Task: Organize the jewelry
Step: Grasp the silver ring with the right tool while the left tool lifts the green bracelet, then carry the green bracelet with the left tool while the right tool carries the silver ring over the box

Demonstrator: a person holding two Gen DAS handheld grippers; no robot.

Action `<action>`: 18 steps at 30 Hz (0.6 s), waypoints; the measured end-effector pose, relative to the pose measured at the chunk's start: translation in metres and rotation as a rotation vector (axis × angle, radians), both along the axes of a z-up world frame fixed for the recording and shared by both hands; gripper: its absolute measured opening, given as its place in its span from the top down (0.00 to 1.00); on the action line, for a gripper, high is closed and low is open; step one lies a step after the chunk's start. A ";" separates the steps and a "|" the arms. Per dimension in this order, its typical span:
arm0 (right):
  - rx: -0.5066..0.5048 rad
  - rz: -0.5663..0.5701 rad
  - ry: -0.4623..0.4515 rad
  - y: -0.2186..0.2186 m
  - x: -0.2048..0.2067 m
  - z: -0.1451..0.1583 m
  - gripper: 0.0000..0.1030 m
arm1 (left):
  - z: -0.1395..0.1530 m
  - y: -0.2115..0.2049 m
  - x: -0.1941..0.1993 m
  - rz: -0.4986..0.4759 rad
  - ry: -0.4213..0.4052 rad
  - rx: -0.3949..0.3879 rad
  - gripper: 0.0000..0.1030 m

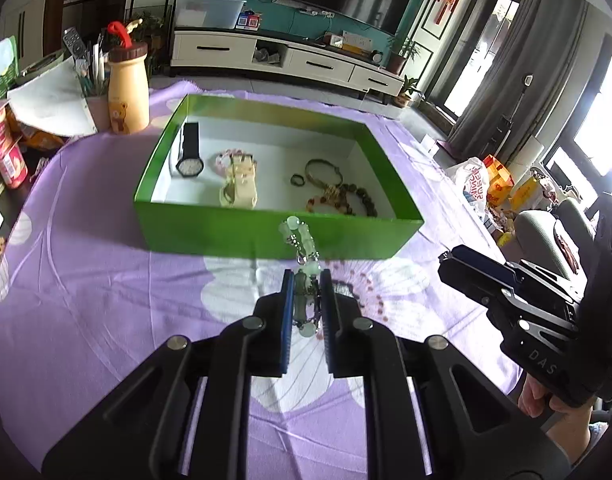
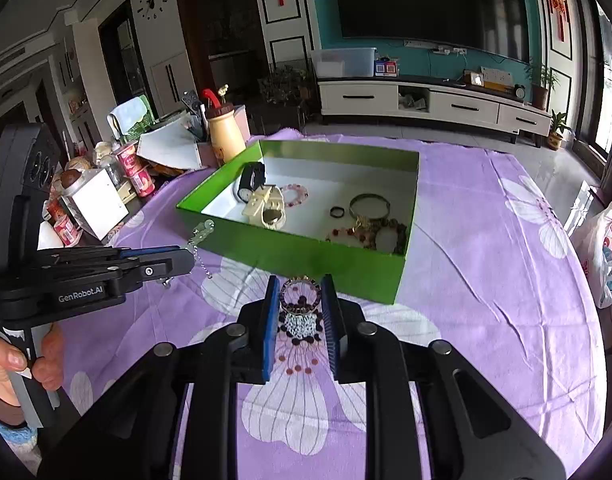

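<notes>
Left gripper (image 1: 306,280) is clamped on a pale green bead bracelet (image 1: 300,236) with silver links, glossy and round-beaded, held above the purple flowered cloth (image 1: 106,300), its free end toward 12 o'clock before the box. Green cardboard box (image 1: 210,232) holds a black watch (image 1: 189,160) at 10 o'clock and brown bead strings at 2 o'clock. Right gripper (image 2: 300,300) is clamped on a dark bead bracelet (image 2: 300,304), its ring standing between the pads.

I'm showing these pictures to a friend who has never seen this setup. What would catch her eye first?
Probably the bright green box in the middle of the purple flowered cloth, with a black watch and bracelets inside. Next, the two black grippers in front of it: the left gripper pinches a pale green bead bracelet, the right gripper a dark beaded bracelet.
</notes>
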State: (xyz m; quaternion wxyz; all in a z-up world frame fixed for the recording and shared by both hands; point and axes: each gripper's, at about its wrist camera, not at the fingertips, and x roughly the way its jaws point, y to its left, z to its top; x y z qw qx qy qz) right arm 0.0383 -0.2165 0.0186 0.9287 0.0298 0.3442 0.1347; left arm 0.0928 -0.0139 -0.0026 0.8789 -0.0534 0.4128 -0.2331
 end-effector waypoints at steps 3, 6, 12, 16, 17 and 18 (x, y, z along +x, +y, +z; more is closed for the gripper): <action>-0.003 0.000 -0.013 0.000 0.004 0.005 0.80 | 0.007 -0.003 0.006 -0.005 -0.015 0.006 0.88; 0.000 0.004 -0.025 0.000 0.009 0.011 0.80 | 0.012 -0.005 0.013 -0.005 -0.023 0.003 0.88; 0.019 0.007 -0.037 -0.003 0.021 0.019 0.80 | 0.020 -0.010 0.029 -0.001 -0.030 0.007 0.88; 0.043 0.009 -0.038 -0.007 0.030 0.021 0.80 | 0.025 -0.012 0.043 -0.001 -0.020 0.000 0.88; 0.052 0.009 -0.036 -0.008 0.033 0.022 0.80 | 0.026 -0.012 0.046 -0.002 -0.017 -0.002 0.88; 0.056 0.010 -0.035 -0.009 0.035 0.022 0.80 | 0.028 -0.013 0.050 -0.006 -0.013 -0.005 0.88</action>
